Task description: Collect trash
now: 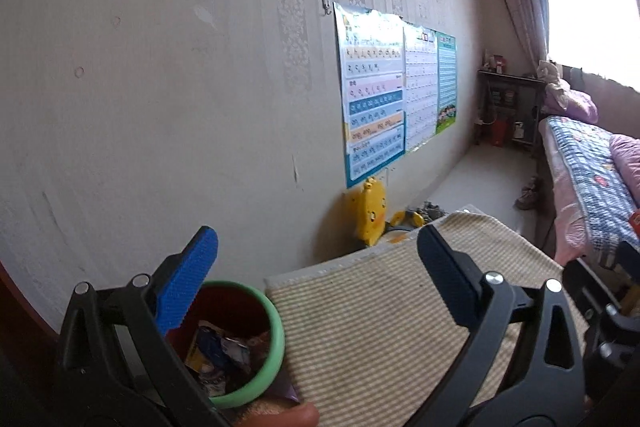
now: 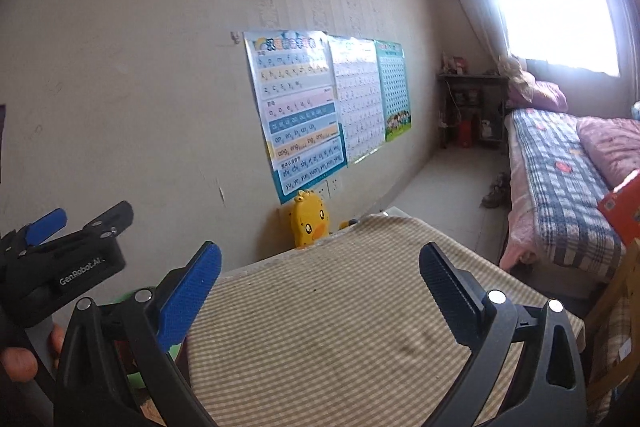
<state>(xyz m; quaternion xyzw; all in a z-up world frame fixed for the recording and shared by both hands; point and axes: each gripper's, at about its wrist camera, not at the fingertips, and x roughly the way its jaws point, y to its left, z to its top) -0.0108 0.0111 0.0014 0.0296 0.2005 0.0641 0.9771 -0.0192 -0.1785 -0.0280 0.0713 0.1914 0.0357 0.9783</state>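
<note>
Both claws spread wide, nothing pinched: left claw, right claw. Trash, crinkly foil and paper wrappers, already sits in the round bin, red inside with a smooth green rim, just below the left claw's blue ribbed pad. Striped woven cloth on the table under both claws looks bare, so collecting seems about done.

A striped cloth covers the table, its top otherwise bare.
</note>
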